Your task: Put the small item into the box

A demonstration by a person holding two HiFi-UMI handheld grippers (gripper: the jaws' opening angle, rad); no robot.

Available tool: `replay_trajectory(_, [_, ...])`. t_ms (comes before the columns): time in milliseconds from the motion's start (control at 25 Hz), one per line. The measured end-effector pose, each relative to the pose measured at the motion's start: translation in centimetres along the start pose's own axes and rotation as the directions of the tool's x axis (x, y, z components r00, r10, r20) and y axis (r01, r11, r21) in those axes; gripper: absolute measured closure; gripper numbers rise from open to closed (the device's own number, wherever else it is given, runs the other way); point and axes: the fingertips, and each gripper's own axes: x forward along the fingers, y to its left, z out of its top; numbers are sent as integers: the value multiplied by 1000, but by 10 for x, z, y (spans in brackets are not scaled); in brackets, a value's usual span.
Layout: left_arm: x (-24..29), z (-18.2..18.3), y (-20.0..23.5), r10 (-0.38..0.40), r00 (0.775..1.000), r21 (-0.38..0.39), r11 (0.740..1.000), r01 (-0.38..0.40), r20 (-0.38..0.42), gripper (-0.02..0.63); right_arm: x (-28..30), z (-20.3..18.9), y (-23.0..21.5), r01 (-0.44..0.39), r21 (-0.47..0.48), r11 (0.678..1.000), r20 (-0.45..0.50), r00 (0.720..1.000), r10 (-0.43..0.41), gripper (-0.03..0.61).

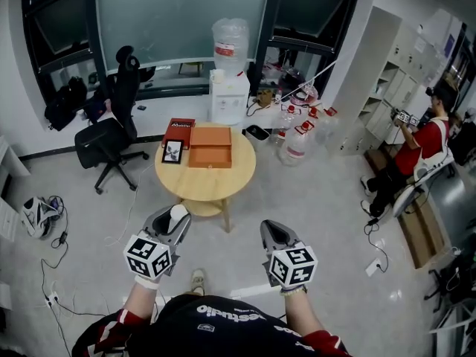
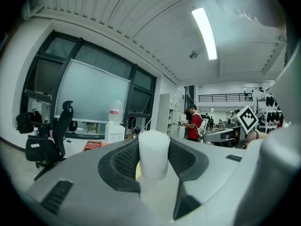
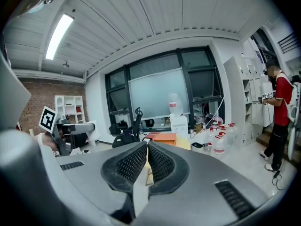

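Observation:
My left gripper [image 1: 173, 220] is shut on a small white cylinder [image 1: 179, 212], which stands upright between the dark pads [image 2: 123, 161] in the left gripper view [image 2: 154, 153]. My right gripper [image 1: 272, 230] is shut with nothing in it, its pads [image 3: 132, 163] nearly touching. Both grippers hover above the floor, short of the round wooden table [image 1: 239, 175]. On that table lies the orange box [image 1: 210, 146], its lid open flat; the right gripper view also shows the box [image 3: 165, 138] far ahead.
A red box [image 1: 178, 132] and a small framed picture [image 1: 172, 152] sit left of the orange box. A black office chair [image 1: 111, 129] stands to the left, a water dispenser [image 1: 228, 88] behind the table, water bottles [image 1: 296, 141] to its right. A person [image 1: 420, 151] stands far right.

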Motion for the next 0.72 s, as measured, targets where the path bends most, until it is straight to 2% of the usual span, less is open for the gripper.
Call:
replay_trajectory(280, [37, 17, 41, -16, 1000, 5, 1000, 16, -2, 430, 44, 25, -13, 23, 9, 1000, 0, 1000, -23, 543])
replay_trajectory(720, [81, 38, 121, -30, 1000, -16, 999, 30, 10, 430, 135, 62, -7, 33, -8, 999, 4, 999, -33, 543])
